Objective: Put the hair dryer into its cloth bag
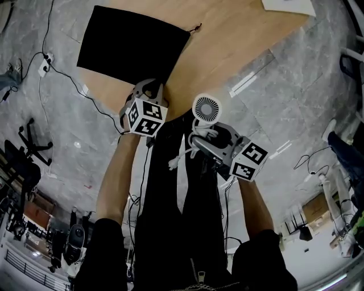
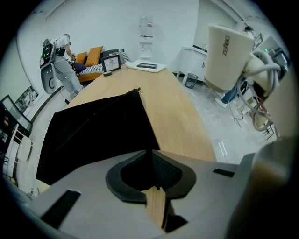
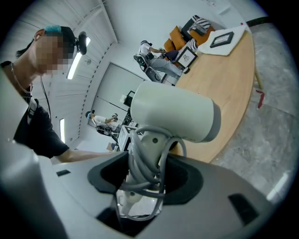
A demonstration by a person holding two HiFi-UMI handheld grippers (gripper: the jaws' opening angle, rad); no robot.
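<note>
A black cloth bag (image 1: 136, 42) lies flat on the wooden table (image 1: 239, 40), and in the left gripper view the bag (image 2: 98, 130) fills the near left. My left gripper (image 1: 149, 91) points steeply down at the bag's near edge. Its jaws are closed together on the bag's near corner (image 2: 153, 161). My right gripper (image 1: 199, 142) is shut on the handle of a white hair dryer (image 1: 206, 108), off the table's near edge. The dryer (image 3: 175, 109) stands upright above the jaws, its grey cord looped round the handle. It also shows in the left gripper view (image 2: 226, 56).
A white sheet (image 1: 287, 5) lies at the table's far right end. A framed picture (image 2: 111, 63) and a flat tray (image 2: 147, 66) sit at the far end. Cables and a power strip (image 1: 44, 65) lie on the grey floor to the left.
</note>
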